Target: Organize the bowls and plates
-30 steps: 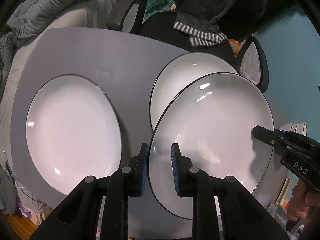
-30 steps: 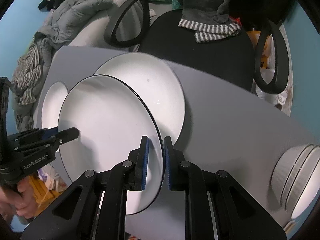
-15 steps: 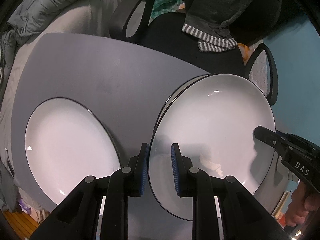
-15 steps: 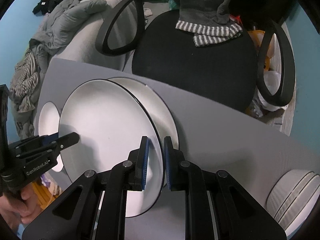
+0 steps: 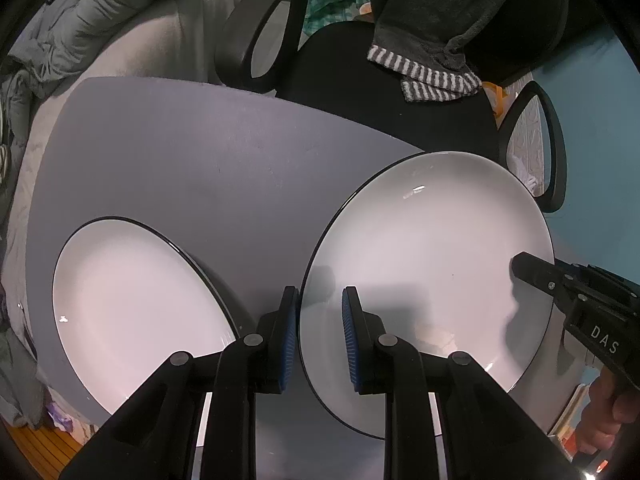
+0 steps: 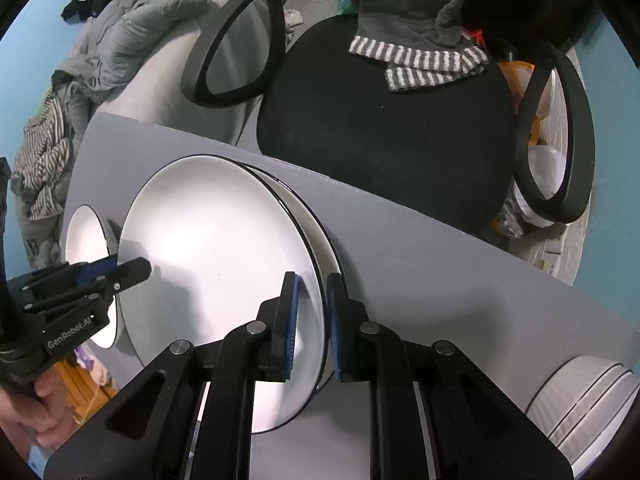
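The left claw (image 5: 319, 336) pinched the rim of a white, black-edged plate (image 5: 432, 280) at the plate's 9 o'clock edge, one blue pad above the rim and one below. The right claw (image 6: 311, 324) pinched the same plate (image 6: 216, 264) at its opposite edge, toward 3 o'clock, its pads closed on the thin rim. Each claw showed in the other's camera: the right one reached in from 3 o'clock in the left wrist view, and the left one came in from 9 o'clock in the right wrist view, with a hand (image 6: 24, 412) gripping its handle.

The held plate sat directly over a second plate (image 6: 316, 240) of the same kind, whose rim showed as a crescent just past it toward 2 o'clock in the right wrist view; whether the two touched could not be told. A third plate (image 5: 136, 312) lay flat on the grey desk (image 5: 224, 168) at 8 o'clock in the left wrist view, apart from the pair. At 4 o'clock in the right wrist view, ribbed white bowls (image 6: 588, 404) stood nested at the desk's edge.

Beyond the desk at 12 o'clock stood a black office chair (image 6: 384, 140) with a grey striped cloth (image 6: 416, 60) draped over it. At 10 o'clock lay a grey puffy jacket (image 5: 104, 28).
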Demonstrator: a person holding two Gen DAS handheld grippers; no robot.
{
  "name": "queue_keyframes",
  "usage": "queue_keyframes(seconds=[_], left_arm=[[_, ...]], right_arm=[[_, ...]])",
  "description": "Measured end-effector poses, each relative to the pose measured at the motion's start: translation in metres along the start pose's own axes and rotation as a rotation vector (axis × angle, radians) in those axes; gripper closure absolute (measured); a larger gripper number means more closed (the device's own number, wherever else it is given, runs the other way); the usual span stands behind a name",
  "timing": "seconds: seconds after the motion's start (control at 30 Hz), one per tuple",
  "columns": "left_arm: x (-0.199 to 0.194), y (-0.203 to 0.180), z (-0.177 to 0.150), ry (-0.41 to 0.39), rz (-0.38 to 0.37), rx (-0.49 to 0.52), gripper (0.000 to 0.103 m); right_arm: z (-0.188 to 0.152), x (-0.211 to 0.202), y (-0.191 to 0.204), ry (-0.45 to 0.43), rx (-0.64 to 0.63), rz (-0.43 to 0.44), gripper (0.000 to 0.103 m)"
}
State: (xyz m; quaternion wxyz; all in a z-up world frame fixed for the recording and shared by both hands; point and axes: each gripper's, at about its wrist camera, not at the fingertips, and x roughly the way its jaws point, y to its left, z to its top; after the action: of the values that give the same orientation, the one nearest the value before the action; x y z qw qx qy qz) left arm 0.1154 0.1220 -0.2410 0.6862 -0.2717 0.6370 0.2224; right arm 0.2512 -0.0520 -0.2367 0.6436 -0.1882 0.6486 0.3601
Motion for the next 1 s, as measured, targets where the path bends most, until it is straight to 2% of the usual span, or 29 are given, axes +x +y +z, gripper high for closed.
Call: queue_keyframes(seconds=[0.23, 0.4, 0.73, 0.83, 0.93, 1.0], left_arm=[[0.001, -0.004, 0.002, -0.004, 0.023, 0.014, 0.082], [0.002, -0.002, 0.003, 0.005, 0.008, 0.001, 0.082], [0.000, -0.009, -0.002, -0.011, 0.052, 0.033, 0.079], [0.000, -0.010, -0.003, -0.014, 0.061, 0.046, 0.079], [-0.002, -0.011, -0.005, -0.015, 0.058, 0.053, 0.079], [-0.003, -0.012, -0.006, -0.017, 0.056, 0.057, 0.079]], right_arm=[[0.005, 0.002, -0.001, 0.030, 0.046, 0.003, 0.084], [0.005, 0.005, 0.004, 0.074, 0.087, -0.002, 0.069], [0.004, 0.005, 0.015, 0.102, 0.078, -0.104, 0.067], [0.004, 0.002, 0.019, 0.103, 0.070, -0.130, 0.062], [0.003, -0.001, 0.023, 0.085, 0.044, -0.206, 0.056], [0.003, -0.001, 0.024, 0.082, 0.038, -0.185, 0.056]])
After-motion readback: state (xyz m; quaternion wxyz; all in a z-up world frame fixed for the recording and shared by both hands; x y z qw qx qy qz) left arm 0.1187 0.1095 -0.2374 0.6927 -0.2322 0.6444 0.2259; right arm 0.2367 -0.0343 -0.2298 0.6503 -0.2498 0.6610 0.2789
